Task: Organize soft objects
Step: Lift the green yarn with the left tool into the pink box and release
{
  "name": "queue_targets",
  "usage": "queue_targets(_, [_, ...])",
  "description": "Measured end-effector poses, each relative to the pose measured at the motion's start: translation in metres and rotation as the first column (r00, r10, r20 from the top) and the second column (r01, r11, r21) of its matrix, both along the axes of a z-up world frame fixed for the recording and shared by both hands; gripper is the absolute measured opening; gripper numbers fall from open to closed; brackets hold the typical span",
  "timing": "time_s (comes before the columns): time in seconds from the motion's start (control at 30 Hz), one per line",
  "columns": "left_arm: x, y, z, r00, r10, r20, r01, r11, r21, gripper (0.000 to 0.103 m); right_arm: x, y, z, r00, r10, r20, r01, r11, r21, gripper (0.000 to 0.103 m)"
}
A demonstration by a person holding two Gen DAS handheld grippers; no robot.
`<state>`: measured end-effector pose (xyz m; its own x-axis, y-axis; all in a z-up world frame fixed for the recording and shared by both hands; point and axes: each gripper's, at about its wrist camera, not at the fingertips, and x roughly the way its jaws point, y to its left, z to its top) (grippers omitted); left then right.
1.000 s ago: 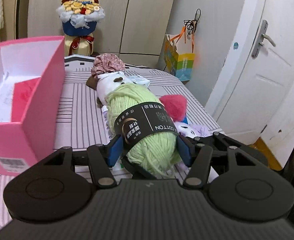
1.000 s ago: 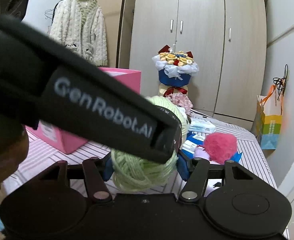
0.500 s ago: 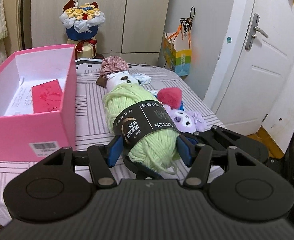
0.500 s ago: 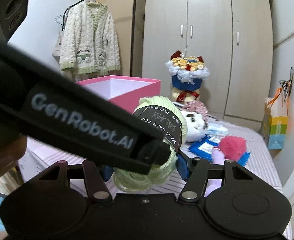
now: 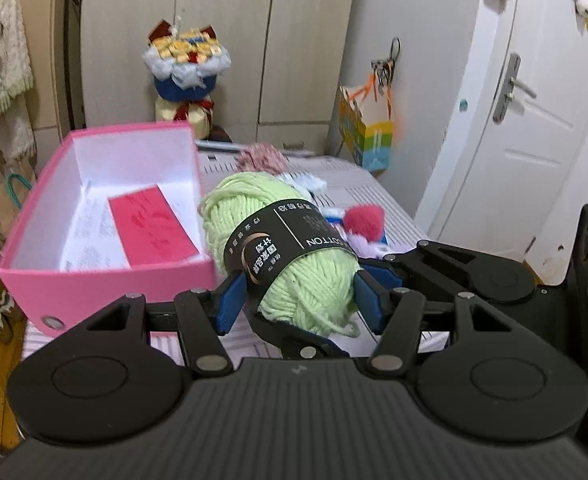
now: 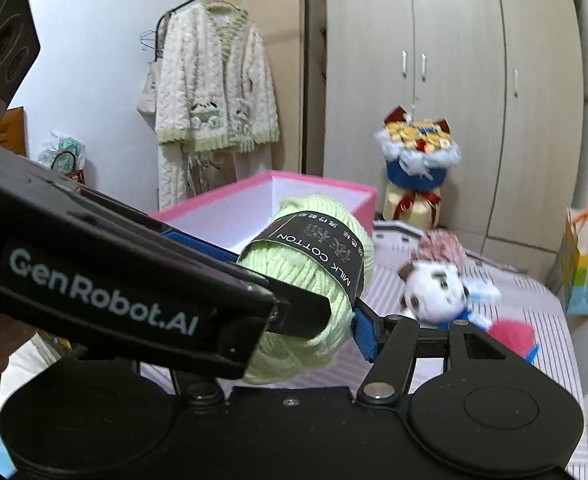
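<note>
Two grippers' fingers (image 5: 230,300) clamping yarn (image 5: 294,248), pink box (image 5: 106,280) beside

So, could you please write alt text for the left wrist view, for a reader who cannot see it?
The left claw grips a light green yarn skein between its blue pads, raised beside an open pink box on a striped table. A red pom-pom lies behind; wardrobes and a white door stand beyond.

Green yarn skein (image 5: 290,248) — aloft, black-banded
</note>
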<state>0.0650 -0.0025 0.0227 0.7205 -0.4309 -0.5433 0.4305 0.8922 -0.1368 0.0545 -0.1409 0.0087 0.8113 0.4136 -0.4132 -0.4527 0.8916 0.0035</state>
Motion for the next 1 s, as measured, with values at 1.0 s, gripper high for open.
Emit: queue_targets(1.0, [0.225, 0.100, -0.018, 0.987, 0.043, -0.155, -0.076, 0.974, -0.212, 0.058, 0.203, 0.093, 0.014, 0.990, -0.018, -0.140, 0.000, 0.992, -0.126, 0.066])
